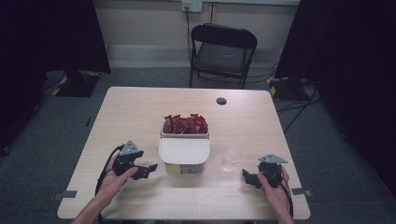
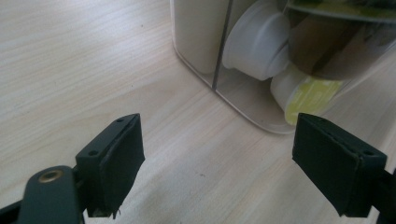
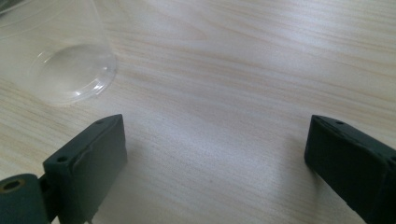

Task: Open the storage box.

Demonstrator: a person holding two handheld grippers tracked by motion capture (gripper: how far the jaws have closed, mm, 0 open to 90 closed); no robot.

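A clear box with a white lid (image 1: 184,150) stands mid-table, and red packets (image 1: 185,124) fill its open far half. Through the box wall (image 2: 243,100) I see white pods, one with a yellow-green label (image 2: 309,93). My left gripper (image 1: 148,170) rests just left of the box, jaws wide open and empty; in the left gripper view (image 2: 219,163) the box corner lies ahead. A clear plastic cup (image 1: 230,158) stands right of the box. My right gripper (image 1: 249,178) sits open and empty near the cup (image 3: 65,56).
The wooden table (image 1: 140,112) has a round dark cable hole (image 1: 221,101) at the back. A black folding chair (image 1: 222,52) stands behind the table. Bare tabletop lies to the far left and right of the box.
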